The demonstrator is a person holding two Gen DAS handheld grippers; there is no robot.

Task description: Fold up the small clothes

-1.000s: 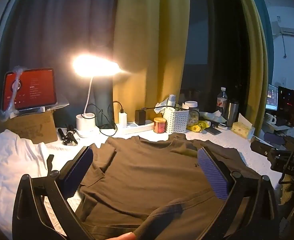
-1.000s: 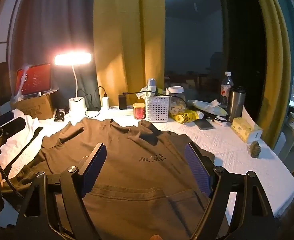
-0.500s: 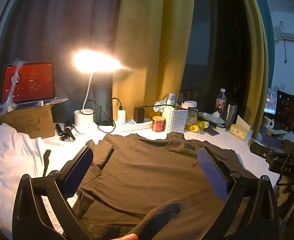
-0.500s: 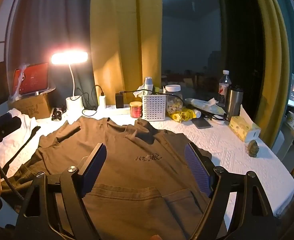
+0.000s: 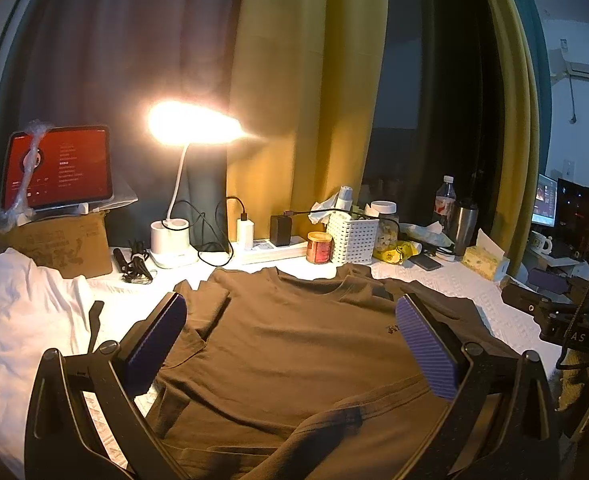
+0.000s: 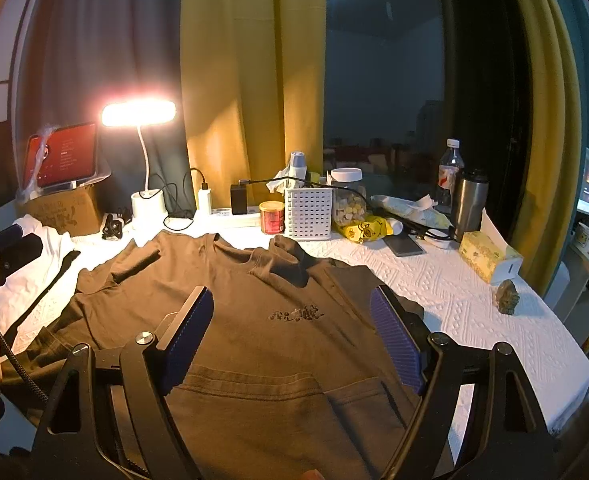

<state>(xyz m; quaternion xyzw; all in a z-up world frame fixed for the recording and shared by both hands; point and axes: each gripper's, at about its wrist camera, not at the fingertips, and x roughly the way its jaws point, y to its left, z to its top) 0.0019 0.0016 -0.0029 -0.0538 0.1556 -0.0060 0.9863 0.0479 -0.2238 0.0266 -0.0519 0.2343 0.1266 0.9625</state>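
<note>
Brown T-shirt (image 6: 254, 320) flat on desk (image 6: 474, 304), mid-frame. Left tool (image 5: 290, 340), right tool (image 6: 292, 332): jaws apart, empty. We should pinch bottom hem corners evenly, fold toward collar.

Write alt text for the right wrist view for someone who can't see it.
A brown T-shirt lies spread on a white-covered table, with the open right gripper above it, holding nothing. Behind stand a lit lamp, a white basket and a steel tumbler.
</note>
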